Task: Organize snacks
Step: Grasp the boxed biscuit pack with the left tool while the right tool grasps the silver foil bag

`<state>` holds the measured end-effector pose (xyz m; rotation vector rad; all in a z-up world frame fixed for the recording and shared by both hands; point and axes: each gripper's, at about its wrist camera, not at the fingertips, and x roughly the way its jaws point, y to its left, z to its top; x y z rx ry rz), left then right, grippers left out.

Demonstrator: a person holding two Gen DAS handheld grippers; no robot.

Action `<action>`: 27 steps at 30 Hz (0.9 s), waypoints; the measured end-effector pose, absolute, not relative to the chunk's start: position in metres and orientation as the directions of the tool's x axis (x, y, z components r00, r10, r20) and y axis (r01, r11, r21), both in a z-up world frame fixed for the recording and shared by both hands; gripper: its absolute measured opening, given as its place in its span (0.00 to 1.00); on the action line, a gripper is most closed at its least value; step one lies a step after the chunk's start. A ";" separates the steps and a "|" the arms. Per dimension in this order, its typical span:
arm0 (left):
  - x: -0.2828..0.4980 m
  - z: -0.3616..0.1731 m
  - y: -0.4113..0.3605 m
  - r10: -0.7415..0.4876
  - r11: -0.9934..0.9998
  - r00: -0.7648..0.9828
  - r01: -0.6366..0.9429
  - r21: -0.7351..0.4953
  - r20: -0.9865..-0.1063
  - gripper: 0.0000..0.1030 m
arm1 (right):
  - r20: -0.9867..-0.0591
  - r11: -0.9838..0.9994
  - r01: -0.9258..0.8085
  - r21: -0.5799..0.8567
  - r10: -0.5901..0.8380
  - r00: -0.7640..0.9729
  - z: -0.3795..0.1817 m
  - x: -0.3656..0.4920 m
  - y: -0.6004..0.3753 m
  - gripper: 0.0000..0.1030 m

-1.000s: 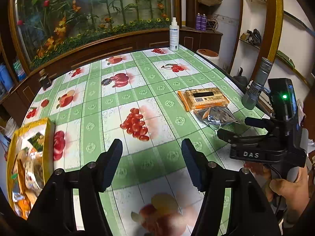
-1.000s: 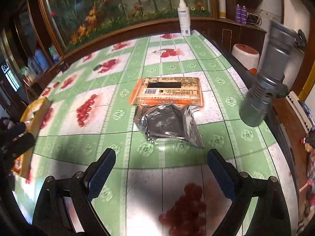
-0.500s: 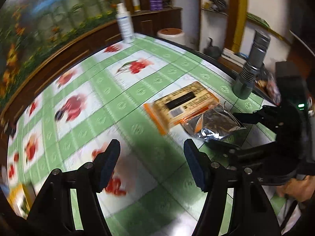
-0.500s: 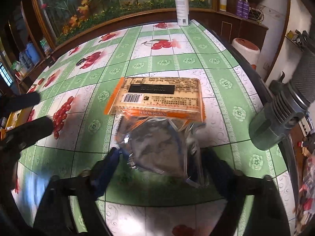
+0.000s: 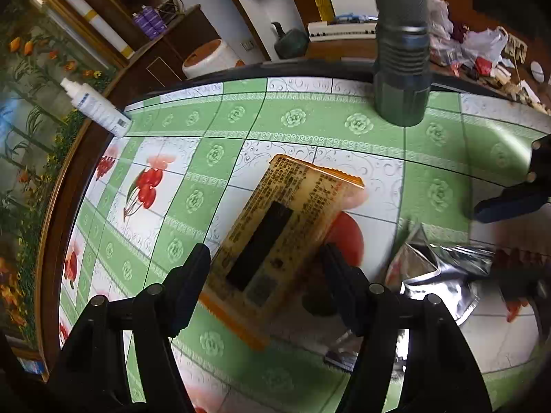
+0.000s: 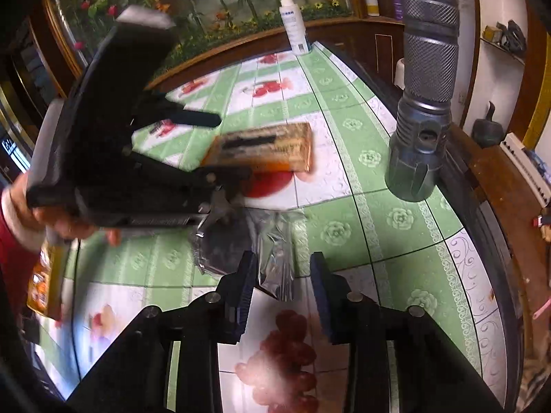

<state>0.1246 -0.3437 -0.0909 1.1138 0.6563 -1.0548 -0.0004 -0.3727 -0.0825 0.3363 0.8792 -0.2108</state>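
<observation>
Here I have the left hand-held gripper (image 5: pixel 265 265) spread wide over the orange snack packet (image 5: pixel 275 237), one finger at each long side of it near its nearer end; the pads do not press it, so it is released, and its jaws have just been opening a little more. The packet lies flat on the tabletop (image 5: pixel 310 127), slanted across the green and white cloth.

My right hand-held gripper (image 6: pixel 284 275) has just been closing, and the crinkled silver foil pouch (image 6: pixel 275 258) stands between its fingers. The near edge of the pouch reaches into the gap, yet I cannot tell whether the pads pinch it; a strip of cloth shows on the right side of the gap. In the left view the pouch (image 5: pixel 444 275) lies just beside the orange packet, at its right.

In the right view the left hand (image 6: pixel 69 227) and its rig fill the left side, close above the packet and the pouch, so room there is tight. A grey flashlight (image 6: pixel 423 103) stands upright near the tabletop's right edge, well clear of both snacks. A white spray bottle (image 5: pixel 96 106) stands at the far corner. Between the packet and that bottle the cloth lies bare. A yellow snack box (image 6: pixel 44 285) sits at the left edge, behind the left hand.
</observation>
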 end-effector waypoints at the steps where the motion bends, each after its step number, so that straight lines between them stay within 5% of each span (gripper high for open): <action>1: 0.125 -0.090 -0.346 -0.364 0.075 0.384 0.920 0.384 -0.849 0.65 | -0.775 0.922 0.317 0.223 -0.030 0.631 -0.082 -0.001 -0.375 0.51; 4: 0.133 -0.089 -0.347 -0.359 0.099 0.344 0.938 0.331 -0.868 0.65 | -0.750 0.914 0.315 0.257 -0.017 0.661 -0.077 -0.005 -0.379 0.77; 10: 0.133 -0.091 -0.331 -0.361 0.147 0.400 0.916 0.372 -0.842 0.41 | -0.748 0.912 0.294 0.287 0.022 0.663 -0.073 -0.001 -0.380 0.79; 18: 0.158 -0.086 -0.276 -0.273 0.382 0.454 0.860 0.337 -0.848 0.39 | -0.768 0.952 0.198 0.232 0.054 0.638 -0.077 0.036 -0.354 0.83; 19: 0.162 -0.083 -0.265 -0.263 0.433 0.456 0.843 0.318 -0.851 0.35 | -0.773 0.958 0.192 0.212 0.045 0.633 -0.079 0.040 -0.350 0.83; 21: 0.166 -0.076 -0.243 -0.257 0.518 0.446 0.812 0.267 -0.857 0.03 | -0.795 0.970 0.188 0.154 0.009 0.606 -0.085 0.050 -0.340 0.84; 22: 0.170 -0.075 -0.232 -0.257 0.571 0.409 0.795 0.203 -0.876 0.00 | -0.802 0.974 0.186 0.129 -0.008 0.597 -0.087 0.053 -0.335 0.85; 27: 0.153 -0.088 -0.184 -0.229 0.696 0.402 0.705 0.140 -0.887 0.00 | -0.819 0.980 0.200 0.006 -0.110 0.562 -0.101 0.065 -0.318 0.90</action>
